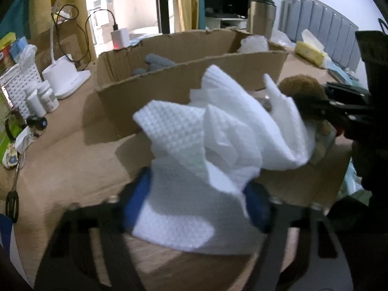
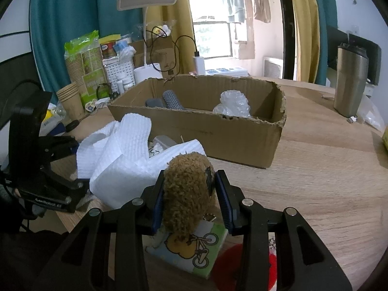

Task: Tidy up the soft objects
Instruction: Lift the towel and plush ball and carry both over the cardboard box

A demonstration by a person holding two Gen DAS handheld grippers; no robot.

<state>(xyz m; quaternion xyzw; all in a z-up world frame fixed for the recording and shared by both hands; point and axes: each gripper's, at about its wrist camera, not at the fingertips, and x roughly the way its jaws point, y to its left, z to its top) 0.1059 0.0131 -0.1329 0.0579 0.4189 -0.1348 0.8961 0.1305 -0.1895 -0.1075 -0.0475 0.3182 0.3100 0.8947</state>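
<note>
Nearest on the right side, the right gripper [image 2: 190, 195] has its blue pads pressed against both flanks of a brown plush toy [image 2: 188, 189], holding it just above a small packet printed with a cartoon bear on a bicycle [image 2: 191, 249]; no words on that packet can be read; a red object [image 2: 232, 264] lies beside it on the wooden table [image 2: 315, 169].

The left gripper [image 1: 196, 206] has a crumpled white textured cloth [image 1: 213, 140] between its blue pads [image 1: 137, 198]; the picture is blurred there and I cannot tell whether the pads press on it or merely stand around it. From the right wrist view the left gripper's black body bears small white lettering, too blurred to make out; a scrap under the cloth shows handwriting, also unreadable.

Just behind the cloth stands an open cardboard box [image 2: 242, 135]; inside it lie a grey dotted glove or sock [image 2: 171, 100] at the left and a wad of clear bubble wrap [image 2: 234, 104] at the right.

Farther back, to the left of the box: stacked paper cups [image 2: 70, 99], a green bag with print I cannot read [image 2: 82, 58], a white perforated basket [image 2: 118, 70], small white bottles [image 1: 46, 97], a white desk lamp [image 2: 146, 0] and a white charger with a black cable [image 2: 199, 64]; to the right, well apart from the box, a steel tumbler [image 2: 350, 80]; beyond hang teal and yellow curtains [image 2: 72, 12] by the window.
</note>
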